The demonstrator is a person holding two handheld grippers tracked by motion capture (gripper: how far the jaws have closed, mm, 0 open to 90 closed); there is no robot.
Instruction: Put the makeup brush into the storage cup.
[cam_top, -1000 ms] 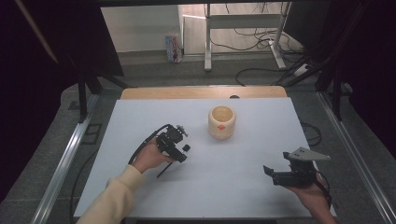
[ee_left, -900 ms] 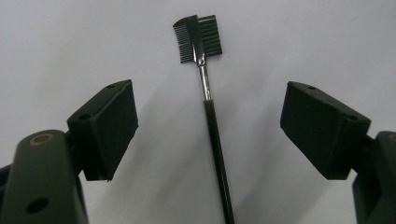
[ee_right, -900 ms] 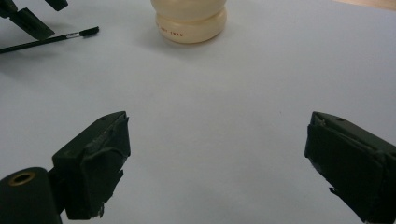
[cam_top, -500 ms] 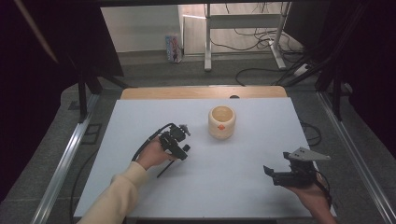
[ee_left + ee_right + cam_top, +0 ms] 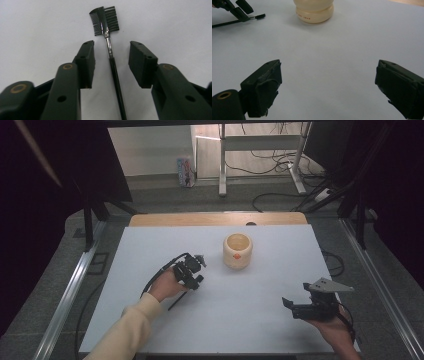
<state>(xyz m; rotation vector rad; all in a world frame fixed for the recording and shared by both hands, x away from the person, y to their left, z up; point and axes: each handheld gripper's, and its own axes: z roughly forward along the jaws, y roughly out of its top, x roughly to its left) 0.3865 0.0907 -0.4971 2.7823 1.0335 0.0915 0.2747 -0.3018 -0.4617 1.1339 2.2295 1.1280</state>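
A thin black brow brush [image 5: 104, 21] with a comb-and-bristle head and a silver ferrule lies flat on the white table [image 5: 260, 320]. My left gripper [image 5: 194, 269] is lowered over it. In the left gripper view the jaws of my left gripper [image 5: 111, 46] stand open on either side of the handle without touching it. The brush handle [image 5: 175, 302] sticks out behind the hand. A cream round cup [image 5: 237, 251] stands just right of the left gripper. My right gripper [image 5: 288, 304] hovers open and empty near the front right.
The right gripper view shows the cup [image 5: 314, 11] far ahead and the left gripper [image 5: 237, 8] with the brush tip [image 5: 259, 16] at the top left. A wooden strip [image 5: 215, 218] borders the far edge. Metal rails [image 5: 70, 290] flank the table.
My left gripper has crept forward and to the right along the brush, toward the cup. The right gripper has stayed where it was.
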